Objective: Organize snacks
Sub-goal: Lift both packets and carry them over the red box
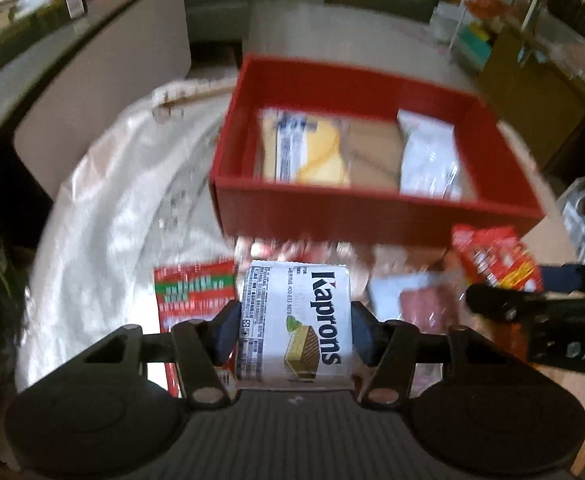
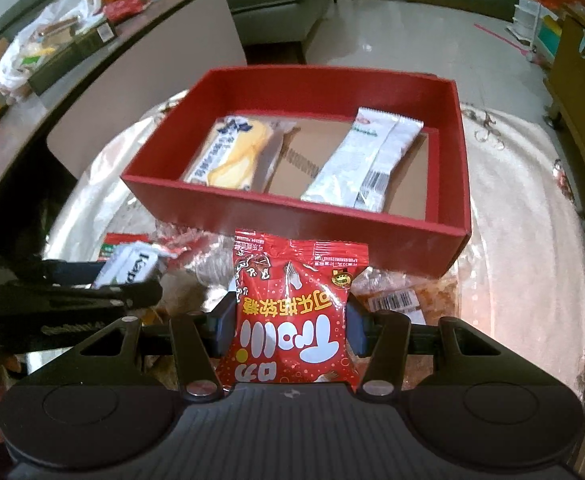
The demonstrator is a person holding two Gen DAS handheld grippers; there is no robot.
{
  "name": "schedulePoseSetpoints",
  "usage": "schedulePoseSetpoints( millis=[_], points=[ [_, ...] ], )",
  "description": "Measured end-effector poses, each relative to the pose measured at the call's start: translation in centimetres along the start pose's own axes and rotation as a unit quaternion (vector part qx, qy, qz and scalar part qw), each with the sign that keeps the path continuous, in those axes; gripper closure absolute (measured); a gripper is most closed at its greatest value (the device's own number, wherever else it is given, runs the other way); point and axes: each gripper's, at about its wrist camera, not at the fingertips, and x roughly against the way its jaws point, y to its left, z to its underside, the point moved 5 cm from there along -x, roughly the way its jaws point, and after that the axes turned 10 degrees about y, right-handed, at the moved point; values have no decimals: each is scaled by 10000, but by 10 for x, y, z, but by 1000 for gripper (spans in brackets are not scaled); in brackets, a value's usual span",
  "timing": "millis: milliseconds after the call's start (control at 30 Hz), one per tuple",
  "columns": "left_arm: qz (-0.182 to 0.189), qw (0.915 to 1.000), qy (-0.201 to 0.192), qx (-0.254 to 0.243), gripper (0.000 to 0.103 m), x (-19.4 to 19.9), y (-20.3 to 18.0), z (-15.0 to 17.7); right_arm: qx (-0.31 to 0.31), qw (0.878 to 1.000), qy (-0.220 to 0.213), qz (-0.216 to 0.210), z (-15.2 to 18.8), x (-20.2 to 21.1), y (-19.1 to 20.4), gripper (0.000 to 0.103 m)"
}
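Observation:
My left gripper (image 1: 295, 326) is shut on a white Kaprons wafer pack (image 1: 296, 320), held just before the near wall of the red box (image 1: 372, 216). My right gripper (image 2: 291, 326) is shut on a red candy bag (image 2: 292, 312), also near the red box (image 2: 292, 216). The box holds a yellow-and-white snack pack (image 2: 232, 152) on the left and a white snack pack (image 2: 364, 160) on the right. In the left wrist view the right gripper with the red bag (image 1: 496, 260) shows at right. In the right wrist view the left gripper with the wafer pack (image 2: 128, 266) shows at left.
Loose snacks lie on the white cloth in front of the box: a red-green packet (image 1: 192, 292), a pink-filled clear pack (image 1: 420, 304), an orange pack with barcode (image 2: 404, 300). A dark table (image 2: 72, 64) with bags stands at left. A wooden cabinet (image 2: 580, 92) stands at right.

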Motion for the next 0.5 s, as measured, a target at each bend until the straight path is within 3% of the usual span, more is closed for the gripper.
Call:
schedulePoseSetpoints(
  millis=[500],
  points=[
    [-328,9958,-835,-191,53,21,-31,-58,-93,9972,-746,62,-45,31,-3,42]
  ],
)
